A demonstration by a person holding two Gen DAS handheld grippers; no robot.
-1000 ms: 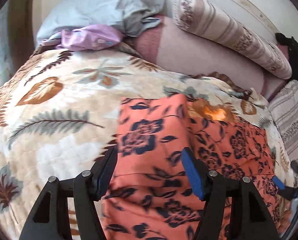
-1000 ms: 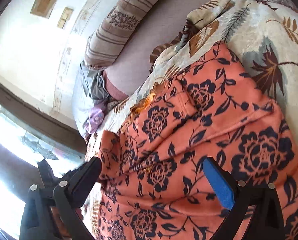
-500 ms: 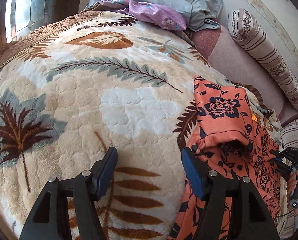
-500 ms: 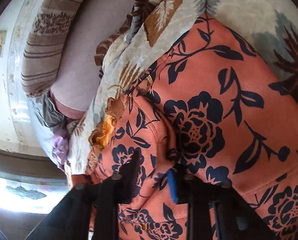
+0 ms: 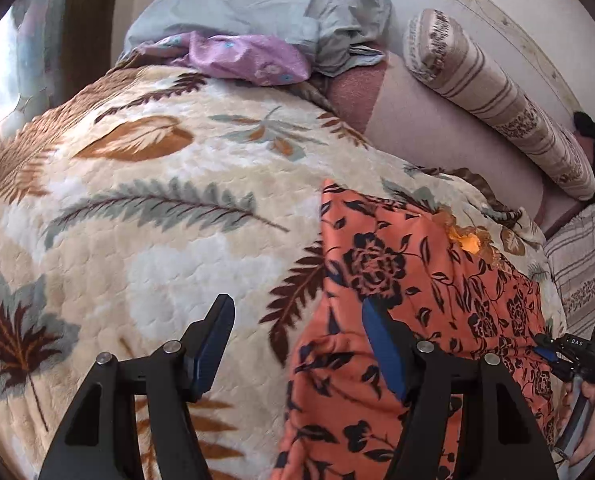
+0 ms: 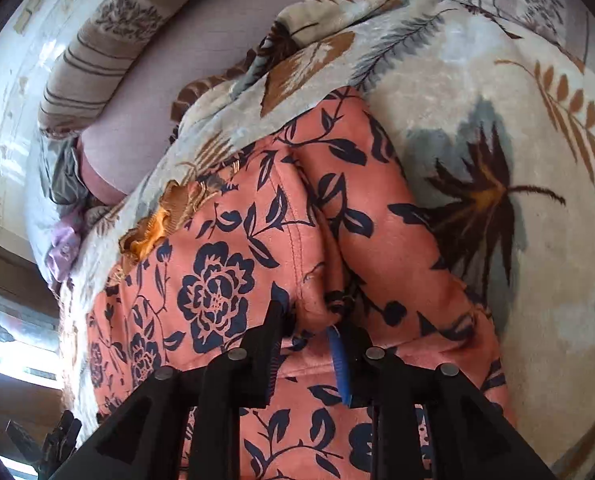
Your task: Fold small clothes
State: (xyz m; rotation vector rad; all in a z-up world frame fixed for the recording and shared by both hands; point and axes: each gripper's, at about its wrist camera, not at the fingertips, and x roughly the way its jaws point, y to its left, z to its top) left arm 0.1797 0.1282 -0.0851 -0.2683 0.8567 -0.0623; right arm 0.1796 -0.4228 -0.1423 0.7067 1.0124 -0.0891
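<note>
1. The garment (image 5: 393, 280), orange with dark blue flowers, lies on a leaf-print blanket (image 5: 157, 240) that covers the bed. In the left wrist view it lies on the right part of the blanket.
2. The left gripper (image 5: 297, 344) hangs over the garment's left edge. Its jaws are spread and press on nothing. One finger (image 5: 213, 344) is over bare blanket, the other is over the orange cloth.
3. A ridge of cloth stands up in the right wrist view, running from the garment's far end toward the right gripper (image 6: 309, 344).
4. The right gripper's jaws stand narrow and have just been opening a little. The near end of that bunched ridge sits between them. The black finger and the blue pad (image 6: 339, 364) flank the fold, and it appears to be pinched there.
5. In the left wrist view the right gripper (image 5: 565, 356) shows at the lower right edge, over the garment's right side, with a hand (image 5: 589, 412) around its handle.
6. At the head of the bed lie a grey pillow (image 5: 257, 4) and a purple cloth (image 5: 249, 56) touching it.
7. A striped bolster (image 5: 493, 88) lies along the wall, well apart from the garment.
</note>
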